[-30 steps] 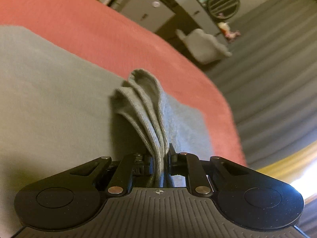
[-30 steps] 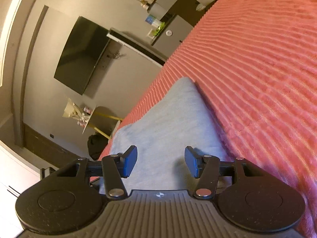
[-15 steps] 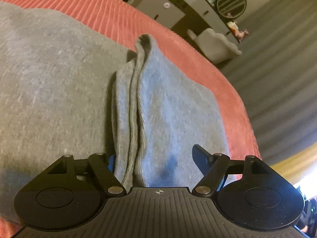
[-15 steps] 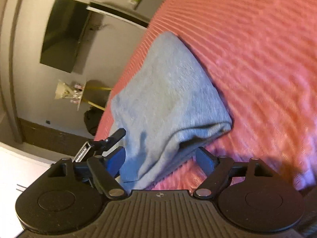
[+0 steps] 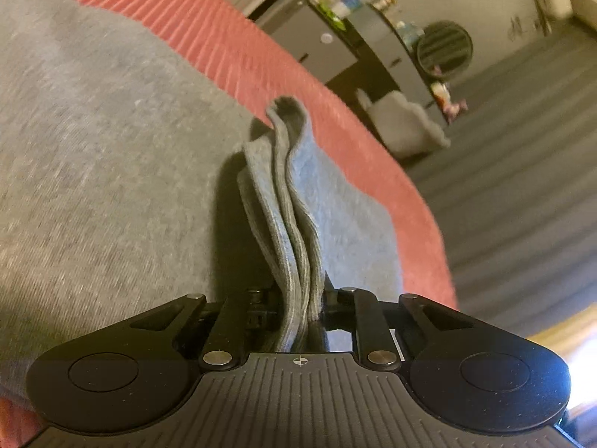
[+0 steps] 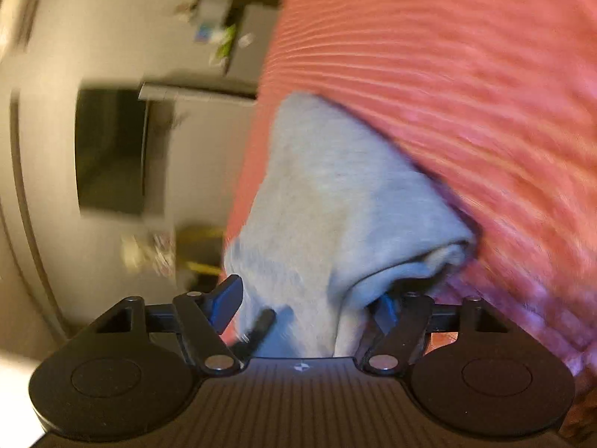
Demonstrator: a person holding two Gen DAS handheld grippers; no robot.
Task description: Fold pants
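Grey pants (image 5: 93, 156) lie folded on a red ribbed bedspread (image 5: 231, 52). My left gripper (image 5: 300, 298) is shut on the stacked layered edges of the pants (image 5: 294, 246), which stand up between the fingers. In the right wrist view the pants (image 6: 335, 194) lie on the bedspread (image 6: 466, 93), and my right gripper (image 6: 309, 306) straddles their folded end with the jaws still apart. The cloth fills the gap and the right blue pad (image 6: 386, 308) sits under a fold. This view is blurred.
The bed's edge drops to a grey carpet (image 5: 522, 171) on the right in the left wrist view. A dark dresser (image 5: 347, 48) and a white cushion (image 5: 406, 123) stand beyond. A wall television (image 6: 108, 153) shows in the right wrist view.
My left gripper, open half a second ago, has shut on the layered pants edge again. My right gripper has pushed forward around the folded end and narrowed.
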